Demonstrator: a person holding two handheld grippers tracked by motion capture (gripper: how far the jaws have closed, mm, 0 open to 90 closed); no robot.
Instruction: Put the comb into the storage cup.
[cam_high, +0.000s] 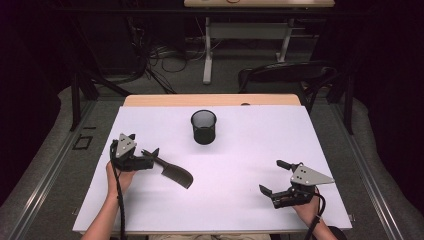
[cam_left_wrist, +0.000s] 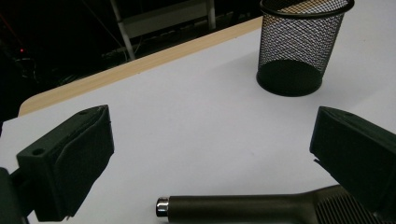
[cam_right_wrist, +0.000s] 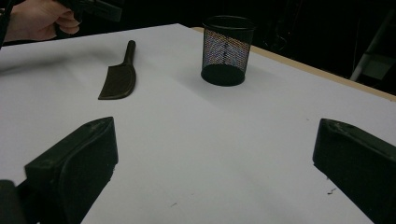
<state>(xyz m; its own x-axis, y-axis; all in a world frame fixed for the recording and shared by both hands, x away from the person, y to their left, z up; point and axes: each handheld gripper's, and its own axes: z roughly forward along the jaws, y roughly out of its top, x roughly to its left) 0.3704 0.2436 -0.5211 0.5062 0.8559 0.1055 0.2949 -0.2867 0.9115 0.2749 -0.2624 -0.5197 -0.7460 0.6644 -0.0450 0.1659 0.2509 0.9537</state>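
The dark flat comb with a slim handle (cam_high: 172, 172) lies ungrasped on the white bench (cam_high: 250, 200), its handle between the spread left tongs (cam_high: 152, 156), so lifting it toward the empty black mesh cup (cam_high: 204, 126) seems left, right tongs (cam_high: 272, 178) spread and idle.

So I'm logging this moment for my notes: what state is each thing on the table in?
Comb: lying flat on the table, handle between the open jaws, not gripped.
Mesh cup: upright, empty.
Left hand-held gripper: open, at the comb's handle.
Right hand-held gripper: open, holding nothing.
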